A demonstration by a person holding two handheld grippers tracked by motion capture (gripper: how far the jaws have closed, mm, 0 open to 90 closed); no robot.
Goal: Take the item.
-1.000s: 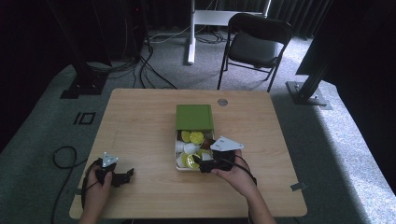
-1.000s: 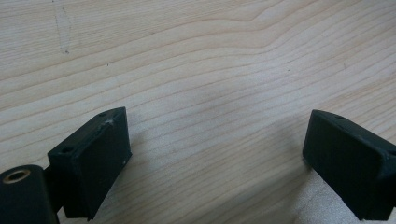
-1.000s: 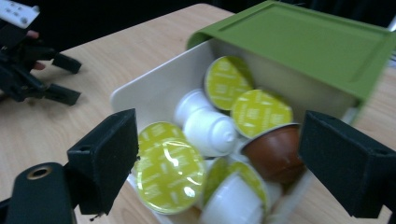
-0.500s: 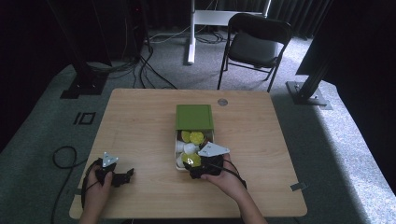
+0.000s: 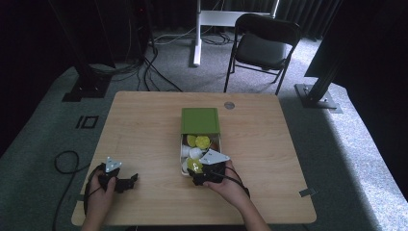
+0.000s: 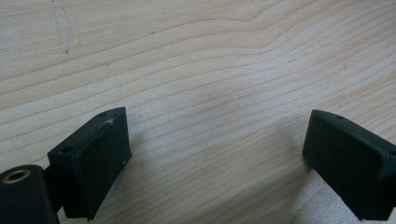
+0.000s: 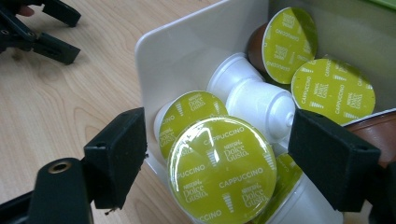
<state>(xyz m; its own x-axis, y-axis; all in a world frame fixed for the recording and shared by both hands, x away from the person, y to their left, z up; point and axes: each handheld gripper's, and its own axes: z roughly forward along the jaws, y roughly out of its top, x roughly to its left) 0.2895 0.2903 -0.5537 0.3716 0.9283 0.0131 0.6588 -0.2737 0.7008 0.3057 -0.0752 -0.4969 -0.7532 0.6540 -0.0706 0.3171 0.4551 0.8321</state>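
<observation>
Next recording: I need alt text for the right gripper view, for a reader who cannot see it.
The right gripper, its black jaws just closing but not yet gripping, straddles a coffee capsule with a green foil lid reading "Cappuccino". The capsule lies with other green-lidded and white capsules in a white box on a wooden table. The left gripper rests at the top left.

Glossy foil-lidded capsule (image 7: 222, 170), smooth white plastic box (image 7: 187, 51), matt light wooden table (image 5: 144, 125).
</observation>
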